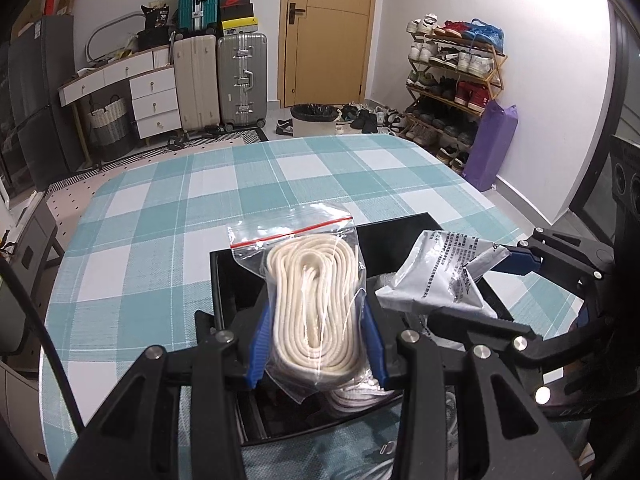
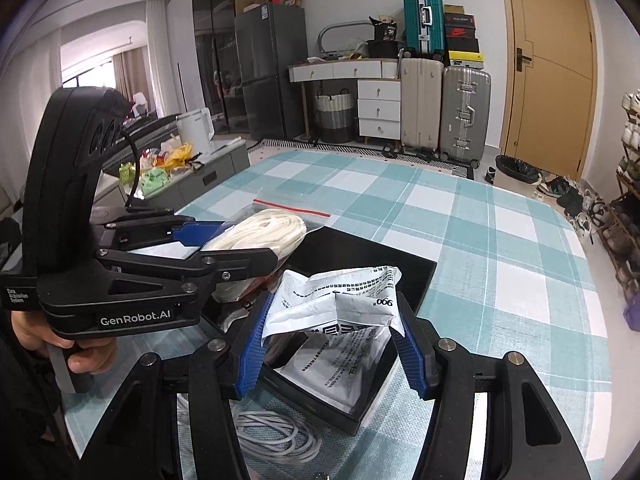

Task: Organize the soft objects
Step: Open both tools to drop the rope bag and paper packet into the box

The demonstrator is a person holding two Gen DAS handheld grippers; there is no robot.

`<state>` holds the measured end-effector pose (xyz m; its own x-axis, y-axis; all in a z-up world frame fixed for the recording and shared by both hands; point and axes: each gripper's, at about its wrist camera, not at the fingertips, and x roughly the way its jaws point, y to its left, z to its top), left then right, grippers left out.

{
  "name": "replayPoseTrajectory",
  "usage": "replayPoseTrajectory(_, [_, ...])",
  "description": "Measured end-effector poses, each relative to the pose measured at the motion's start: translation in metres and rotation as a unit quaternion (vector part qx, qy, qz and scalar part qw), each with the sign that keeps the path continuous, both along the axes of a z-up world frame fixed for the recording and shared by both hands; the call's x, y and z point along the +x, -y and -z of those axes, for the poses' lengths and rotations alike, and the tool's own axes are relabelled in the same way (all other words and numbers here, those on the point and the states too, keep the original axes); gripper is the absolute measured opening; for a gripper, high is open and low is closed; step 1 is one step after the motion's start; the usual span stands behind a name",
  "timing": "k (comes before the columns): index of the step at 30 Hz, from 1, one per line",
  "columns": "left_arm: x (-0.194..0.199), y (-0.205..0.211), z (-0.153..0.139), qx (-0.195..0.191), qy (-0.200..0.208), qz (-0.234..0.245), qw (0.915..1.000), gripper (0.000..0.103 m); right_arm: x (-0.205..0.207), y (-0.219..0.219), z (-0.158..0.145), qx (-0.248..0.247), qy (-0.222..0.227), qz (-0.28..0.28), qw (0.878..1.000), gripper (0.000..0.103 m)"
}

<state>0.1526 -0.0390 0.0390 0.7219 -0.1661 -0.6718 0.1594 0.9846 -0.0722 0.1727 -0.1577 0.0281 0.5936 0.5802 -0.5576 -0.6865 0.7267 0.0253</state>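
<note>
While over box [image 2: 416,276] — bagged cord [image 1: 316,300], packet [image 2: 340,300].

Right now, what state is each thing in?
Left gripper: shut on the bag of cream cord.
Right gripper: shut on the grey printed pouch.
Black box: open, beneath both.
White cable: coiled loose on the tablecloth.

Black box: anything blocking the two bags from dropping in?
Nothing visible does. The left gripper holds the rope bag and the right gripper the grey pouch over the open black box; another printed pouch already lies inside.
</note>
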Motion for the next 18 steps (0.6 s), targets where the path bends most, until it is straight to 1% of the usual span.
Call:
replayPoseTrajectory(4, [0.003, -0.001, 0.004, -0.004, -0.003, 0.002, 1.0000, 0.039, 0.003, -0.006, 0.005, -0.018, 0.003, -0.002, 1.000, 0.058])
replayPoseTrajectory(8, [0.005, -0.001, 0.006, -0.005, -0.004, 0.000, 1.0000, 0.039, 0.007, -0.010, 0.010, -0.026, 0.000, -0.008, 1.000, 0.058])
replayPoseTrajectory(14, [0.006, -0.003, 0.006, -0.013, -0.003, -0.001, 0.9999, 0.039, 0.009, -0.012, 0.010, -0.041, 0.007, -0.012, 0.999, 0.058])
replayPoseTrajectory(16, [0.008, -0.002, 0.006, -0.012, -0.005, 0.002, 0.9999, 0.040, 0.008, -0.012, 0.010, -0.045, 0.009, -0.011, 0.999, 0.062])
replayPoseTrajectory(17, [0.008, -0.001, 0.007, -0.012, -0.004, 0.003, 0.9999, 0.040, 0.008, -0.012, 0.010, -0.044, 0.007, -0.014, 0.999, 0.065])
replayPoseTrajectory(18, [0.009, -0.001, 0.006, -0.011, -0.003, 0.004, 0.9999, 0.041, 0.006, -0.012, 0.009, -0.041, 0.006, -0.016, 0.999, 0.071])
